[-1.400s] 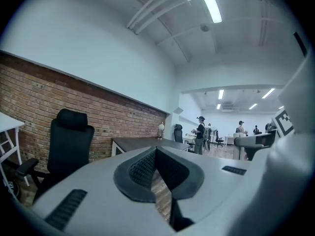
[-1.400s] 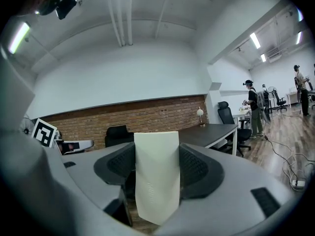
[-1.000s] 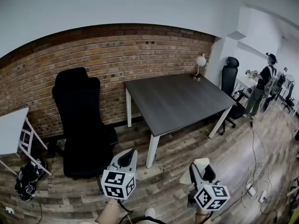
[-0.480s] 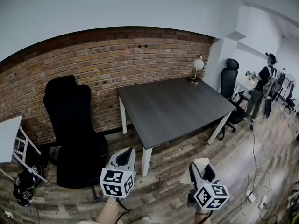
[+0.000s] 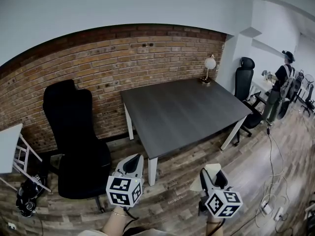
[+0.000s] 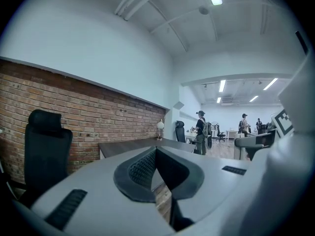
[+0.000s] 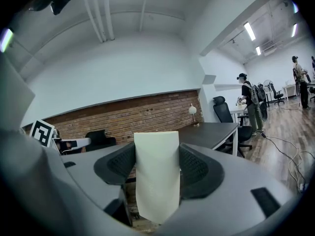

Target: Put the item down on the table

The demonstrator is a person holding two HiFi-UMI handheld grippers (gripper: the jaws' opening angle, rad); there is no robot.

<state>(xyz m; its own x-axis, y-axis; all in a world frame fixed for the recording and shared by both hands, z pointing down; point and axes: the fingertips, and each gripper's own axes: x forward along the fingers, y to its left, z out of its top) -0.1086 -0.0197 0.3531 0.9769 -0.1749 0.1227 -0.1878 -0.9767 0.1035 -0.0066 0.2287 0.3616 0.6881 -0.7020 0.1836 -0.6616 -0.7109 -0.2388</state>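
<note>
Right hand-held gripper [image 5: 212, 177], jaws tight on pale item [image 7: 156, 176], low before table [image 5: 187, 109].

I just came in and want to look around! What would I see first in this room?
Probably the big dark table against the red brick wall, with a small lamp on its far corner and a tall black chair to its left. Up close, the right gripper is clamped on a pale cream item that stands upright between its jaws, not yet at the table.
</note>
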